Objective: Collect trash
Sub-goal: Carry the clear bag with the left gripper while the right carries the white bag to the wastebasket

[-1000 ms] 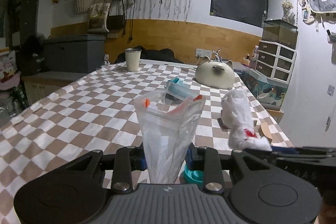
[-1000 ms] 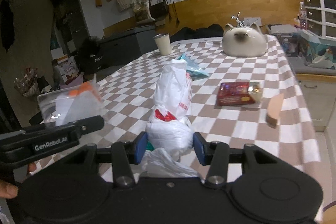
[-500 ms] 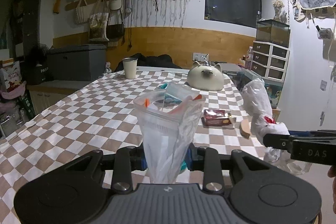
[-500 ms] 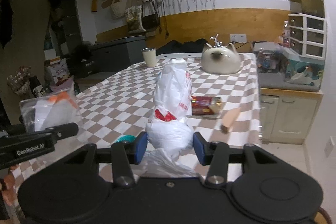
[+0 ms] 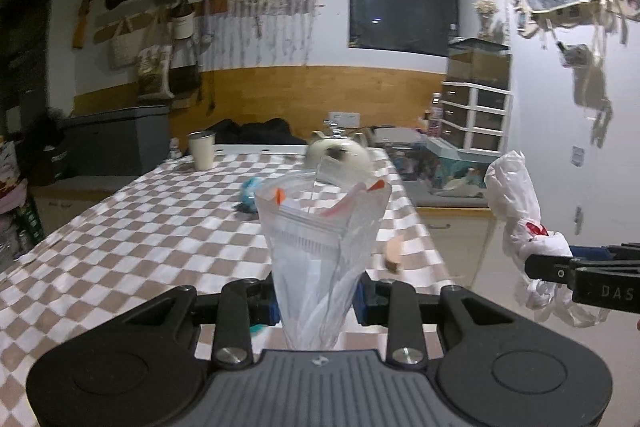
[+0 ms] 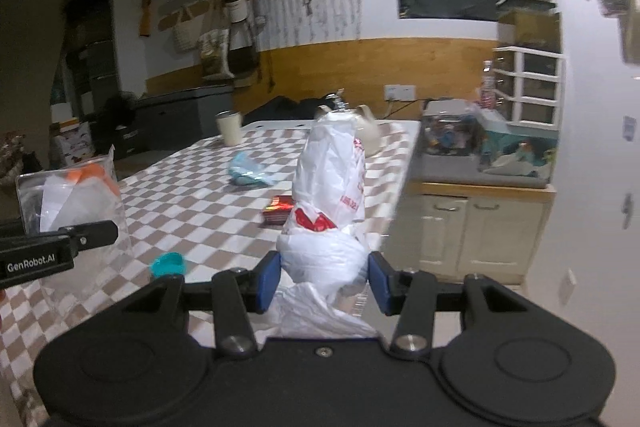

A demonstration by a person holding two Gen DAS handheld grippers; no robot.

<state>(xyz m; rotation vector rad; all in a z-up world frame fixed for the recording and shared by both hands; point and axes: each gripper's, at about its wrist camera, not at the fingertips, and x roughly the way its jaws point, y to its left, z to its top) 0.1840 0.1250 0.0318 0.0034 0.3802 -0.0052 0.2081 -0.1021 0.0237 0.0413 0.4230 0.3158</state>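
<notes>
Left gripper (image 5: pixel 316 301): your fingers pinch the narrow bottom of a clear pouch (image 5: pixel 320 239), so its wide mouth flares upward and nothing should spill out.
Pouch: thin, glossy, crinkled film in a cone shape, with a ribbed zip strip, orange tabs at the rim and white scraps inside.
Right gripper (image 6: pixel 324 281): your blue pads squeeze the bulging knot of a white bag (image 6: pixel 330 187); gripping at that thick part keeps the tall bundle upright.
White bag: soft, wrinkled plastic with red print, twisted into a column; loose tails hang below the pads.
Where the trash is: both pieces are held up off the table (image 6: pixel 192 195), the bag out past its right edge.
Cap (image 6: pixel 168 263): a small teal round, lying near the table's front edge.
Packet (image 6: pixel 280 209): red, shiny, flat, mid-table, partly hidden by the bag.
Blue wrapper (image 6: pixel 248 173): crumpled, pale, farther in.
Cup (image 6: pixel 229 129): cream, smooth, upright at the far end.
Cat pot (image 5: pixel 340 157): a rounded ceramic-looking piece, cream, by the far right corner; probably not trash.
</notes>
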